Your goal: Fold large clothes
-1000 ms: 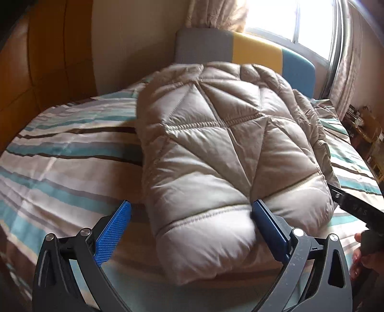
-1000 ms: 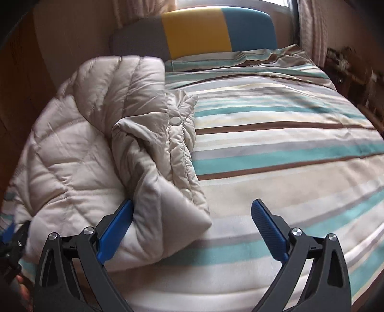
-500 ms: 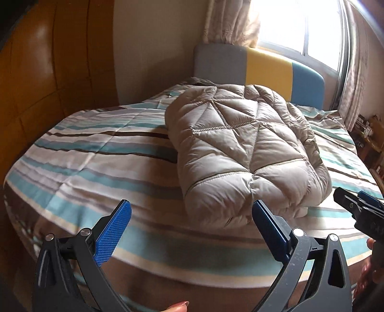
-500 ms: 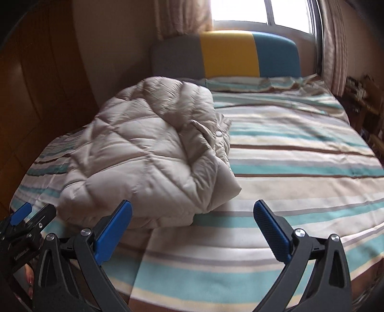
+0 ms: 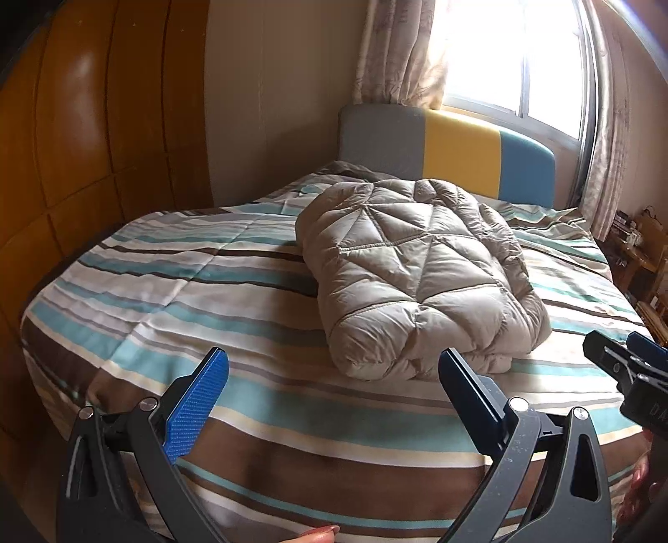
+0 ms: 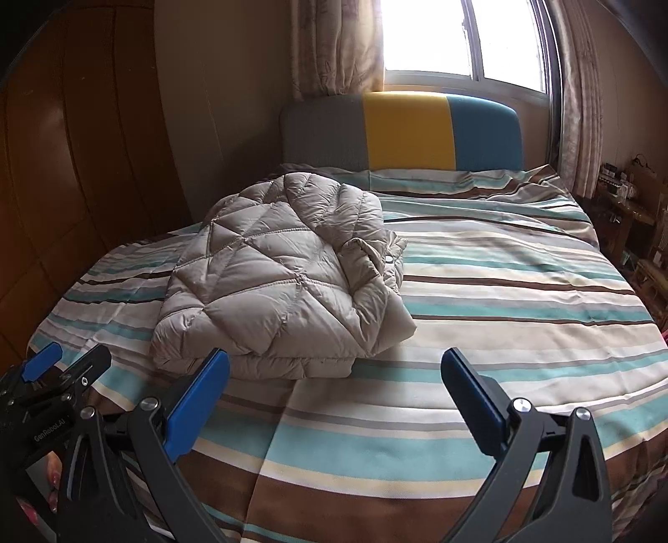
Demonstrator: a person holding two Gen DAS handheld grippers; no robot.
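A beige quilted puffer jacket [image 5: 417, 271] lies folded into a thick bundle on the striped bed [image 5: 188, 292], toward the left half of the mattress in the right wrist view [image 6: 275, 288]. My left gripper [image 5: 334, 376] is open, held over the foot of the bed, short of the jacket's near end, with nothing between its blue pads. My right gripper [image 6: 334, 376] is open too, just right of the bundle's near edge and apart from it. Each gripper shows at the side of the other's view: the right one [image 5: 634, 367], the left one [image 6: 62, 367].
A grey, yellow and blue headboard [image 6: 401, 129] stands under a bright window [image 6: 459, 37] with curtains. A wooden wardrobe [image 5: 83, 146] lines the left side. Cluttered shelves [image 6: 626, 209] sit at the right. A person's fingertips [image 5: 321, 532] show at the bottom.
Both grippers have pulled back and up from the jacket toward the foot of the bed. The jacket stays where it lay, folded, and now looks smaller and farther off.
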